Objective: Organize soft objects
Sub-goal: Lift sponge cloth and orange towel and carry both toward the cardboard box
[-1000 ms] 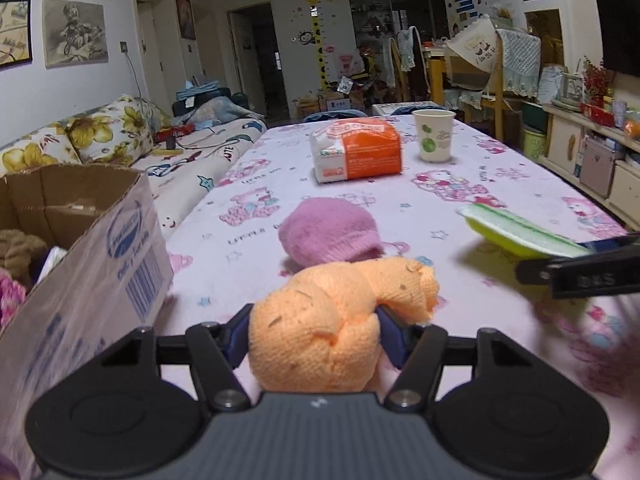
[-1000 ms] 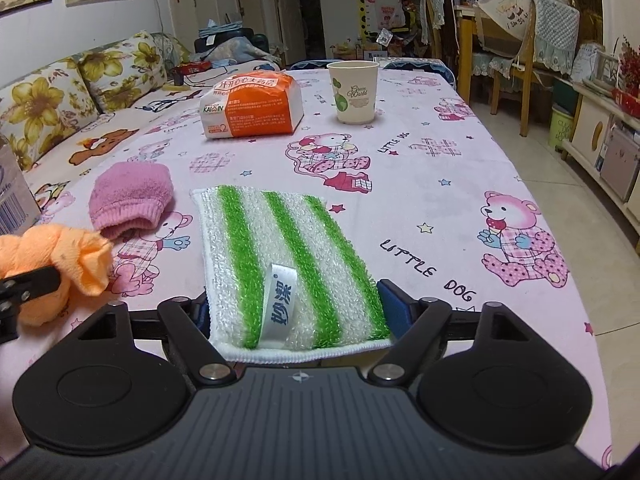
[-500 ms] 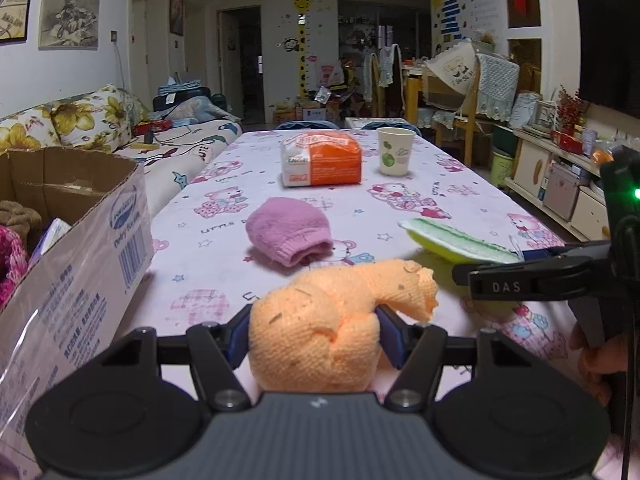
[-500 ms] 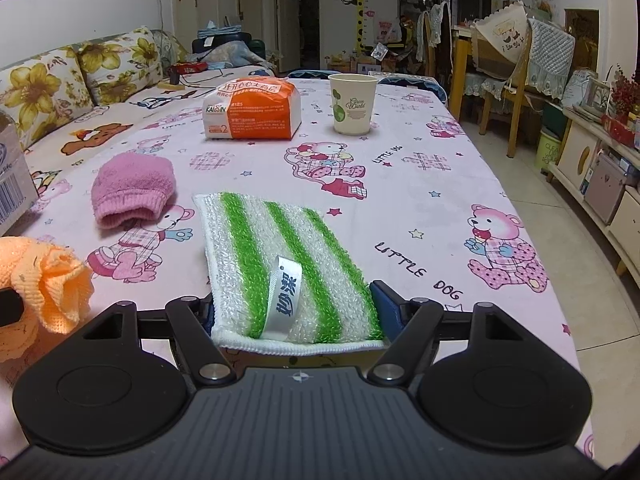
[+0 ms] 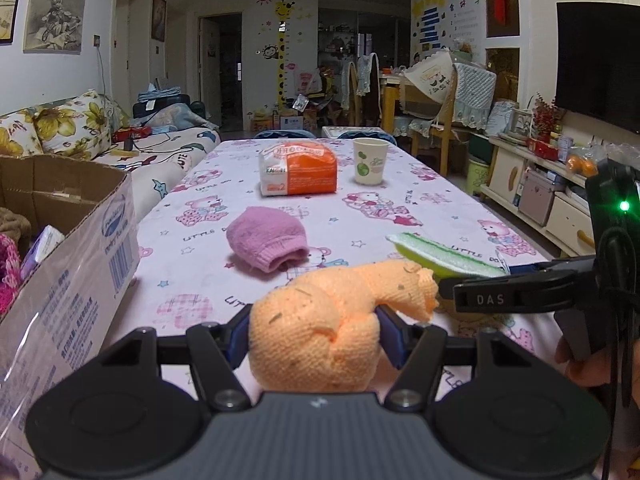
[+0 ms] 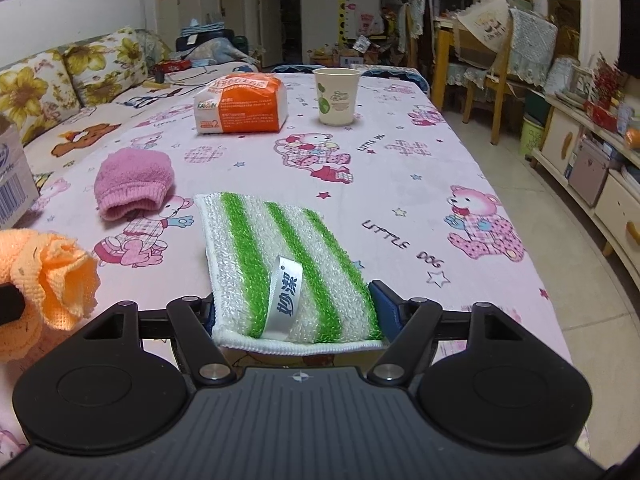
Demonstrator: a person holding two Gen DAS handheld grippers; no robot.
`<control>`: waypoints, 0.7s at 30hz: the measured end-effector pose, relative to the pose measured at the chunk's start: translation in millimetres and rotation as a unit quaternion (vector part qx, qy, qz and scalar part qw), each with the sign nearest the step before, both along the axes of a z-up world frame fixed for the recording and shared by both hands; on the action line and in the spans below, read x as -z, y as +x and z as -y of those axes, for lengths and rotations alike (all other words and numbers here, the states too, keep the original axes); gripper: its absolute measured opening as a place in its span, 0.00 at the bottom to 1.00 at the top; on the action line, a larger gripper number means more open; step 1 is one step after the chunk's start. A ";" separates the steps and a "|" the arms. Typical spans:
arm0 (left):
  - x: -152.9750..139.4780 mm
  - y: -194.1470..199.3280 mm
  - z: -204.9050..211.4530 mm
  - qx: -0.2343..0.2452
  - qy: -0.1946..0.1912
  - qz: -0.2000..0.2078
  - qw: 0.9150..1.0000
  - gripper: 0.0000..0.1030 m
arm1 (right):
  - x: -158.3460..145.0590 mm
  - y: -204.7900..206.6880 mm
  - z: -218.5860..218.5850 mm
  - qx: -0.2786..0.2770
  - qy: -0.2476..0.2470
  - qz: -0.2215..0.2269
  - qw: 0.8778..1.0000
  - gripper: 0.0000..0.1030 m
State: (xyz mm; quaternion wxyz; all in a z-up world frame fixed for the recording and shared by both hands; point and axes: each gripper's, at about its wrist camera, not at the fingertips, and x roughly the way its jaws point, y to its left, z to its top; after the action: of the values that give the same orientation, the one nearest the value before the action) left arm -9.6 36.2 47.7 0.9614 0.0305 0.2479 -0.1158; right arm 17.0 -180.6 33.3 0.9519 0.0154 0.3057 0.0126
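Cardboard box (image 5: 68,240) far left on the surface (image 5: 400,216). Left gripper (image 5: 316,332) fingers clamp the orange cloth (image 5: 320,336) — lifted. Pink hat (image 5: 266,238) lies mid-surface. Right gripper (image 6: 294,312) fingers squeeze the green-striped pad (image 6: 280,260) — front end resting on the surface.

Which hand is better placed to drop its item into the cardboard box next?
Left. The left gripper grips the orange cloth right beside the open box; the right gripper, around the striped pad, sits farther away.
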 end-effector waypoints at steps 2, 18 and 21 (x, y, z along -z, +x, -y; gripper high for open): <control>-1.7 -2.7 -0.8 0.004 -0.004 0.002 1.000 0.61 | -1.6 -3.7 2.0 0.008 0.009 -0.001 1.000 0.85; -20.9 -27.4 -4.0 0.036 -0.021 0.041 0.998 0.61 | -15.4 -42.9 -1.5 0.032 0.042 0.008 0.999 0.85; -26.6 -30.4 -8.1 0.037 -0.029 0.050 0.998 0.61 | -20.1 -49.2 -4.1 0.032 0.047 0.014 0.998 0.85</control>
State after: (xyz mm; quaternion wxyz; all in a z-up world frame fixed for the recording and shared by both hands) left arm -40.1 44.3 74.3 0.9681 0.0171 0.1944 -0.1570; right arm -32.2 -176.5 53.4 0.9544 0.0694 0.2904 -0.0038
